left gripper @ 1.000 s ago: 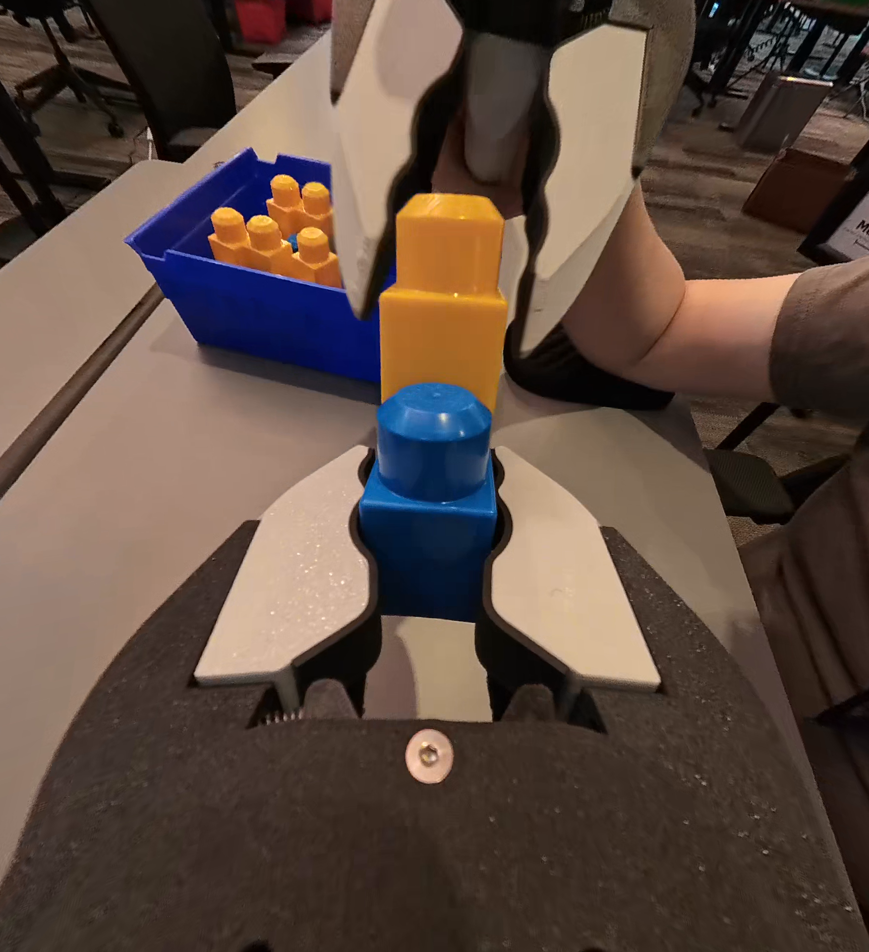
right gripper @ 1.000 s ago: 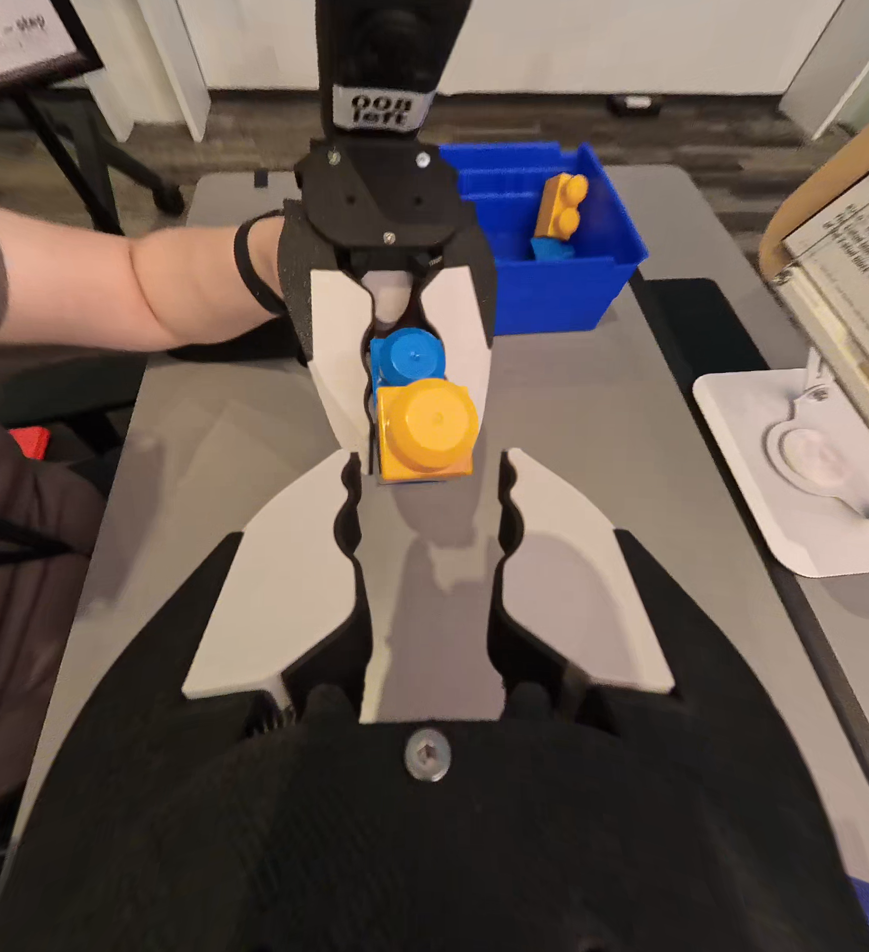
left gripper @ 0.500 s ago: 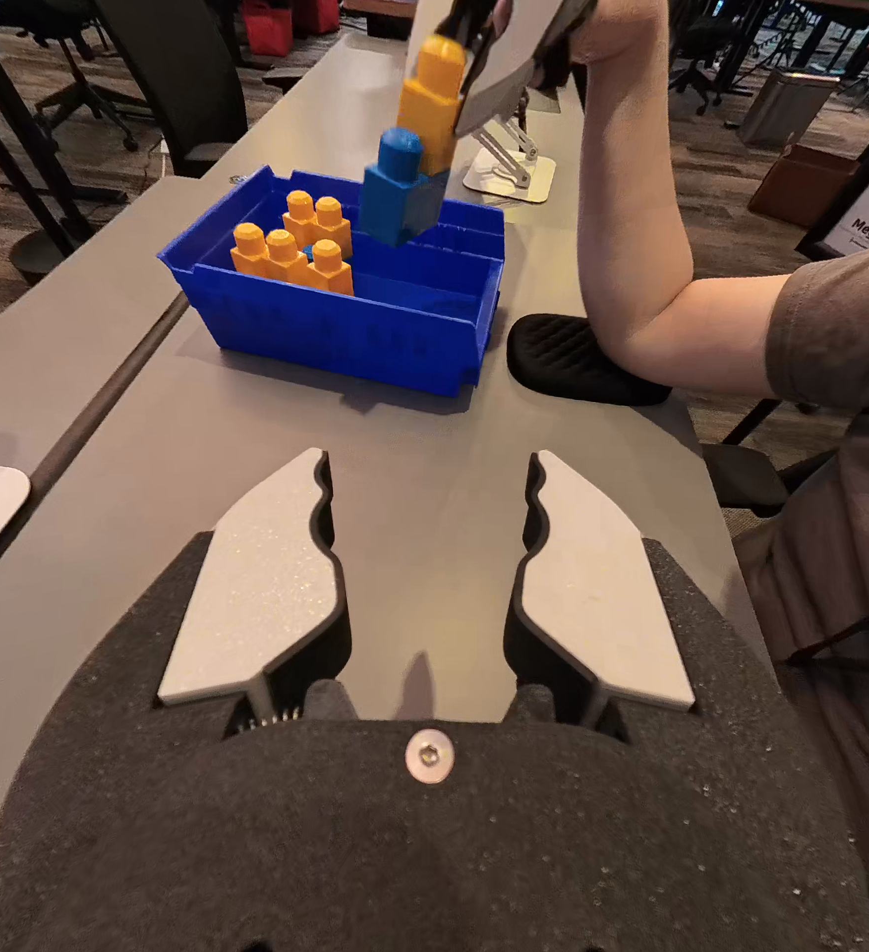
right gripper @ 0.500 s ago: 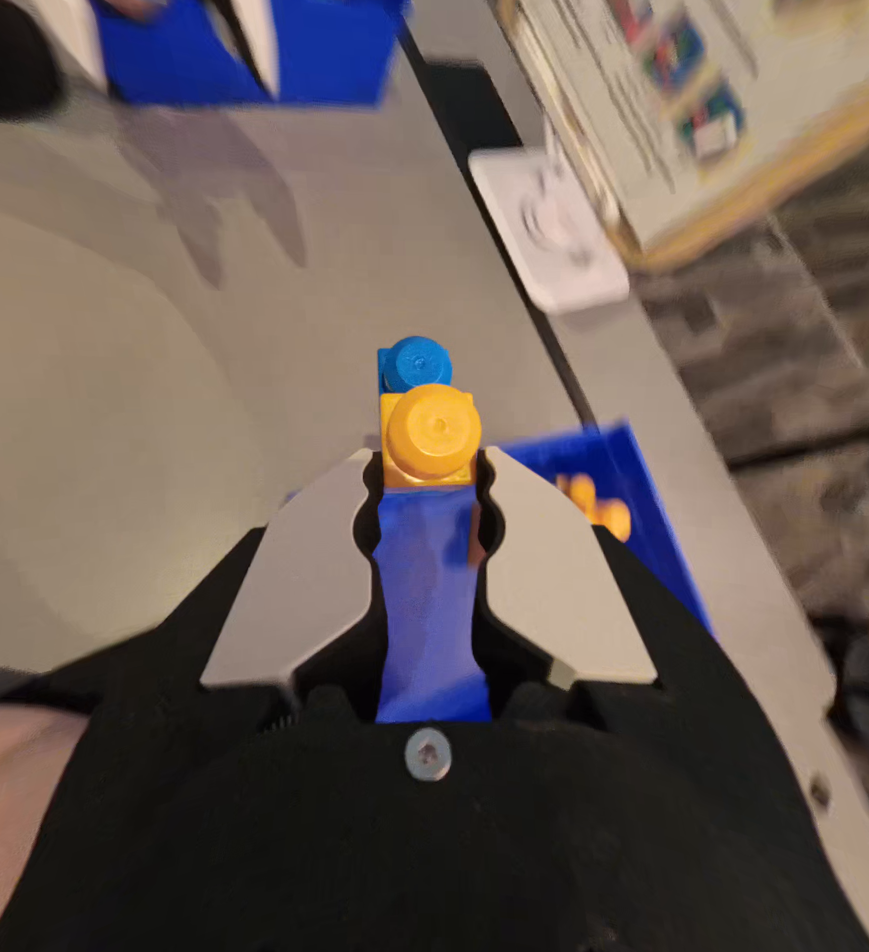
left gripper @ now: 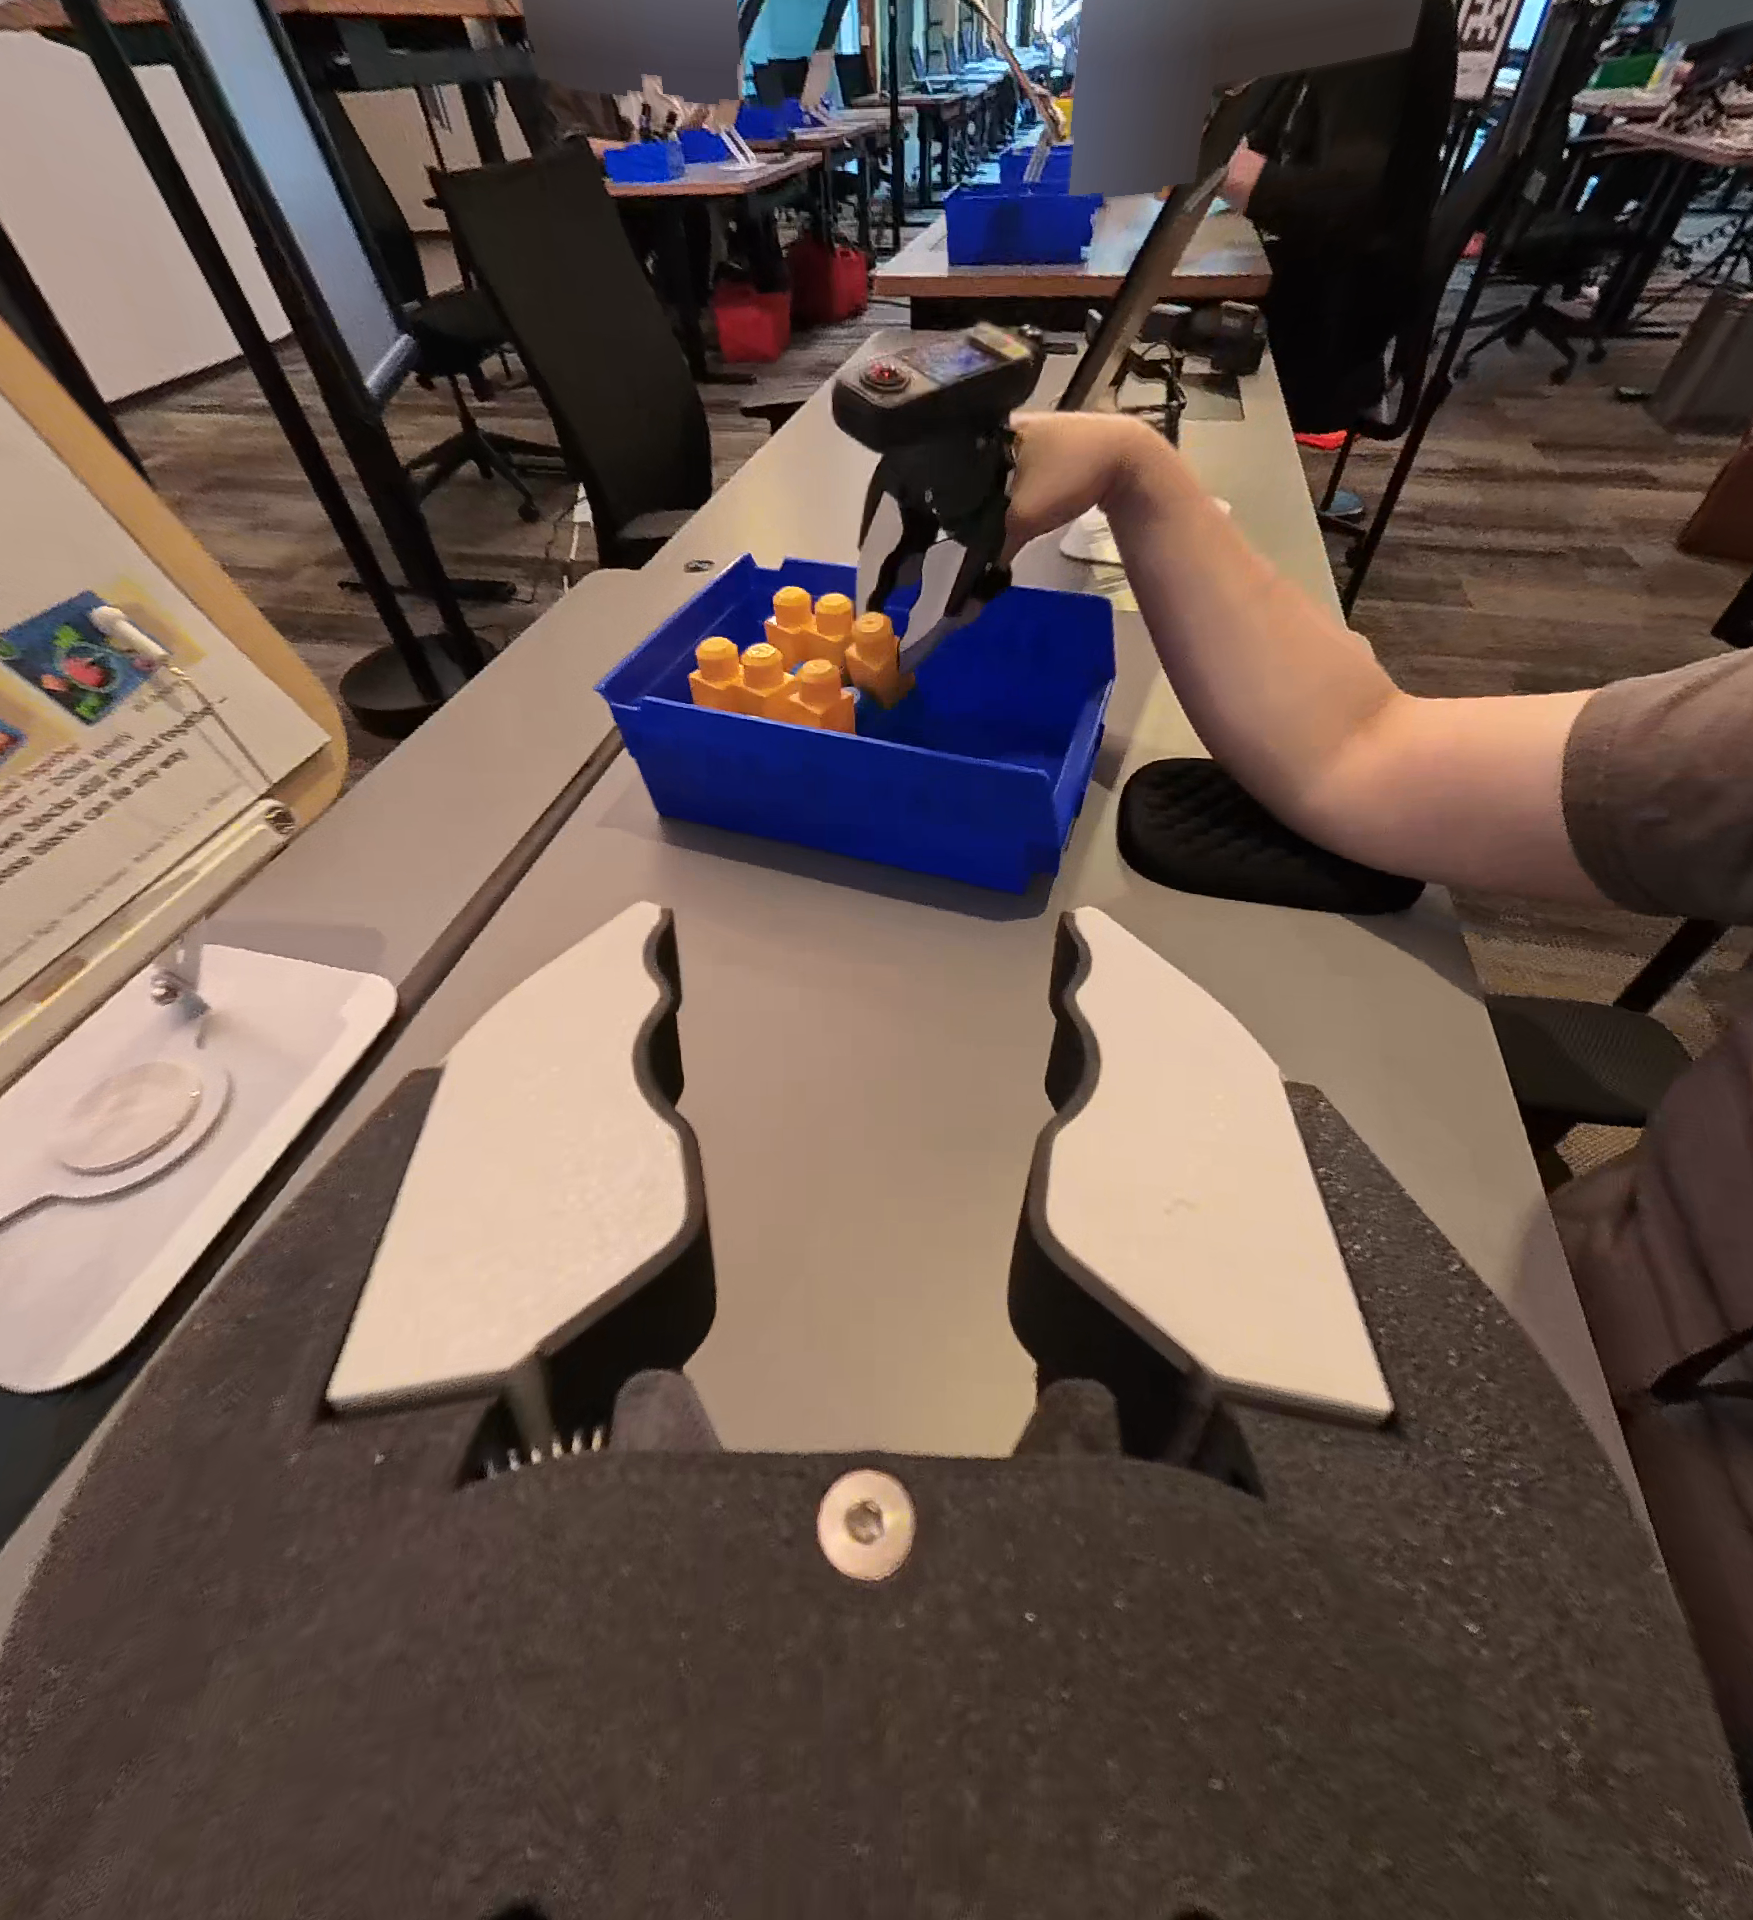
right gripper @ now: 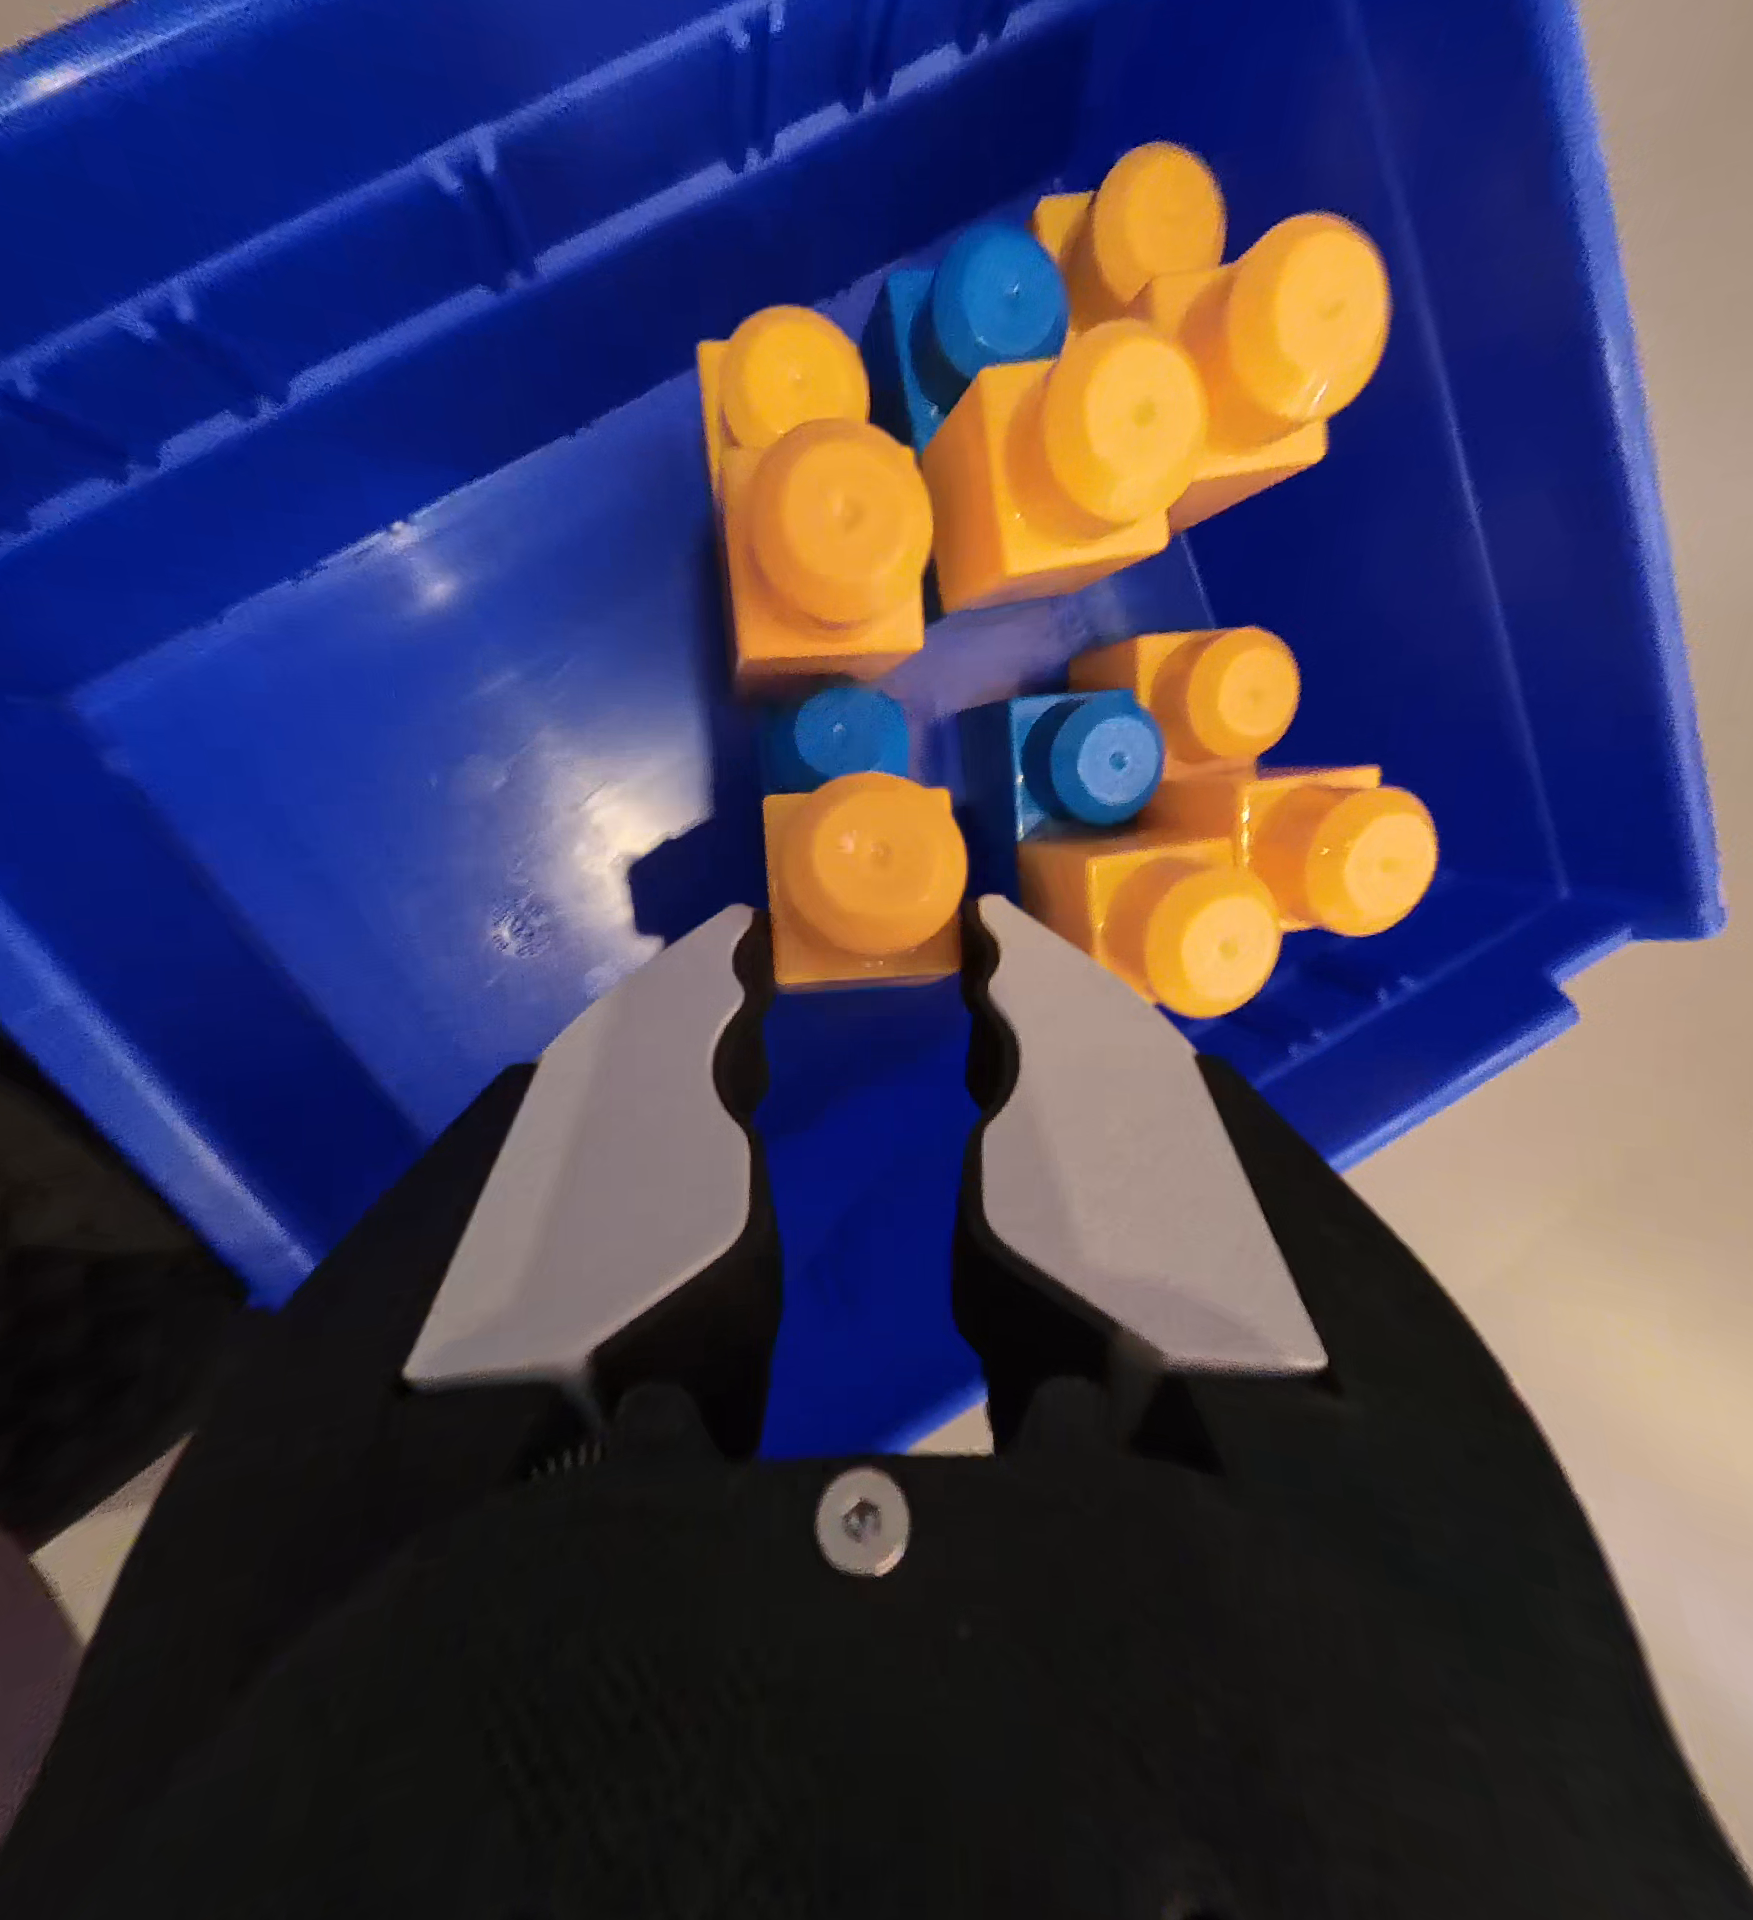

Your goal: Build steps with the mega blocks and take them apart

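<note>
right tool point(right gripper: 864, 920) lowered into blue bin point(right gripper: 332, 436), orange block point(right gripper: 864, 883) between its tips

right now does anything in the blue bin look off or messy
Nothing is spilled or damaged. The orange and blue plastic blocks sit jumbled in the blue plastic bin, some tipped at angles. The right tool grips an orange-on-blue pair there; the left tool is open, empty.

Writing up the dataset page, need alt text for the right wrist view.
The right gripper reaches into a blue bin, its fingertips on either side of an orange block joined to a blue block. More orange and blue blocks crowd the bin beyond.
</note>
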`<action>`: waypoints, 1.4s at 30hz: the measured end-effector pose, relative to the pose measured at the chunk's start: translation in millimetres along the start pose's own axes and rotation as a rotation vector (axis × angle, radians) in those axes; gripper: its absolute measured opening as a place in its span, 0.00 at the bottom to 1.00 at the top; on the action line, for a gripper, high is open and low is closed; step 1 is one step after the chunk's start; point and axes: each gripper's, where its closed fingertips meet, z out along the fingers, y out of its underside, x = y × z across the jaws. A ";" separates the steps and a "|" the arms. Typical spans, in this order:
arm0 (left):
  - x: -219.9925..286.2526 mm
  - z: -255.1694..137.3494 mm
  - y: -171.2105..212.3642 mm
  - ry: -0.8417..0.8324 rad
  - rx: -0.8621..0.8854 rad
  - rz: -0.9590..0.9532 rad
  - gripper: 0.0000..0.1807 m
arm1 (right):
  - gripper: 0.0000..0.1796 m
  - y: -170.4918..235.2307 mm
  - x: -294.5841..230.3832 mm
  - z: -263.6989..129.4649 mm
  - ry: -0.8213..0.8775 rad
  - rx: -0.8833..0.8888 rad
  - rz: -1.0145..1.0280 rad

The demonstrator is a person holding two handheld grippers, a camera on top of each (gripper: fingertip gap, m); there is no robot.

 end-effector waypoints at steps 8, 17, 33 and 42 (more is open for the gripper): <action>-32.6 -67.3 -5.6 -0.238 -0.008 0.011 0.38 | 0.21 21.2 14.2 5.8 0.058 -0.067 0.062; -99.2 -183.0 44.4 -0.792 -0.228 -0.055 0.29 | 0.25 -18.0 21.7 -52.9 0.216 0.159 0.056; -206.4 -212.7 217.7 -1.054 -0.895 -0.035 0.34 | 0.26 -94.1 -3.2 -79.9 0.276 0.390 -0.127; -193.0 -207.9 234.6 -0.940 -0.901 -0.157 0.34 | 0.26 -96.9 -6.9 -56.1 0.230 0.317 -0.154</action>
